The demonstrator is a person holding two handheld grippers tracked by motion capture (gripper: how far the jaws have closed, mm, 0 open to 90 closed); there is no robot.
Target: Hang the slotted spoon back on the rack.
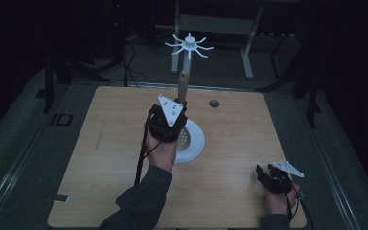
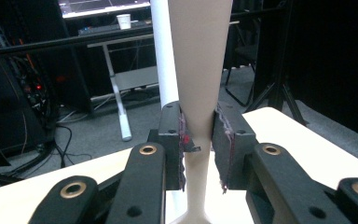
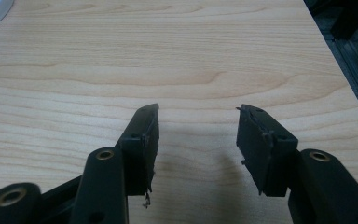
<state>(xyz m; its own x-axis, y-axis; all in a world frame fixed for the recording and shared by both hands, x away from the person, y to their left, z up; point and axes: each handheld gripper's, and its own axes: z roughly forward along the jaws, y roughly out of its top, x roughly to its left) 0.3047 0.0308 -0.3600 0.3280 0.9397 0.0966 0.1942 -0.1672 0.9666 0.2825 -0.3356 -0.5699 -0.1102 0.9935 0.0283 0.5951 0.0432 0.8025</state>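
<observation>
A pale wooden desk [image 1: 100, 158] with rounded corners and visible grain is sitting in a dim room. Near its middle, a white round base [image 1: 194, 141] with a dotted, perforated top is resting flat. A slim white pole [image 2: 164, 51] is rising from that base, ending in a white hub with thin curved prongs [image 1: 189, 45] spreading outward like spokes.

The left tool [image 1: 168, 120], black with a grey three-cornered plate on top, is hovering just over the base, toward the far edge of the desk. Its jaws are pinching a smooth, beige, tapering handle [image 2: 199, 70] that is standing upright, wide at the top and narrowing at the waist where the pads are pressing. In the left gripper view, the handle is standing just in front of the white pole, partly covering it.

The right tool [image 3: 196, 135] is resting low near the right front corner of the desk, well apart from the base. Its jaws are spread wide with bare wood between them.

A small round hole [image 1: 214, 103] is showing near the far edge of the desk.
</observation>
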